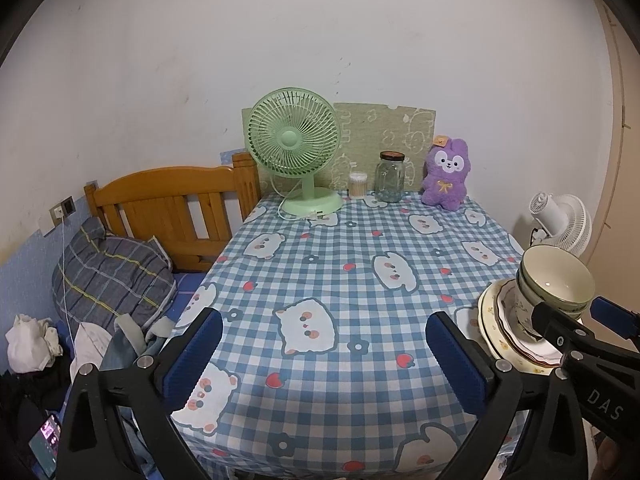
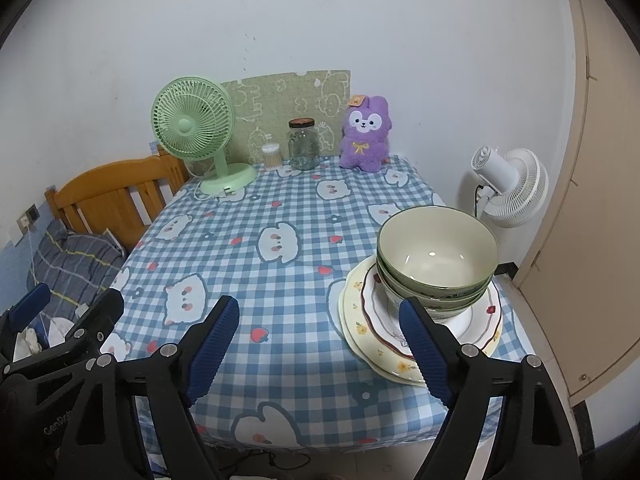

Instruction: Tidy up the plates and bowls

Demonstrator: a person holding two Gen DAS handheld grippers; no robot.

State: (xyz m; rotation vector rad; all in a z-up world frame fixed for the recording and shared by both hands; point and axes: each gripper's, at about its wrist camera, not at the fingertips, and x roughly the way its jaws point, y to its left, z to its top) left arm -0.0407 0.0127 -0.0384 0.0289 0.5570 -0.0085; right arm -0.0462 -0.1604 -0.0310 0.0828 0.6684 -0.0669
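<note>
A stack of green-rimmed bowls (image 2: 438, 256) sits on a stack of floral plates (image 2: 368, 332) at the right near corner of the checked table (image 2: 280, 264). The same bowls (image 1: 556, 280) and plates (image 1: 500, 320) show at the right edge of the left wrist view. My right gripper (image 2: 320, 344) is open and empty, its right finger (image 2: 424, 352) just in front of the plates. My left gripper (image 1: 324, 364) is open and empty over the table's near middle. My right gripper also shows in the left wrist view (image 1: 576, 316), in front of the plates and bowls.
At the table's back stand a green fan (image 2: 192, 128), a cotton-swab tub (image 2: 271, 155), a glass jar (image 2: 303, 145) and a purple plush (image 2: 365, 136). A wooden bed (image 1: 168, 208) with bedding lies left. A white fan (image 2: 508, 188) and a door (image 2: 592, 200) are right.
</note>
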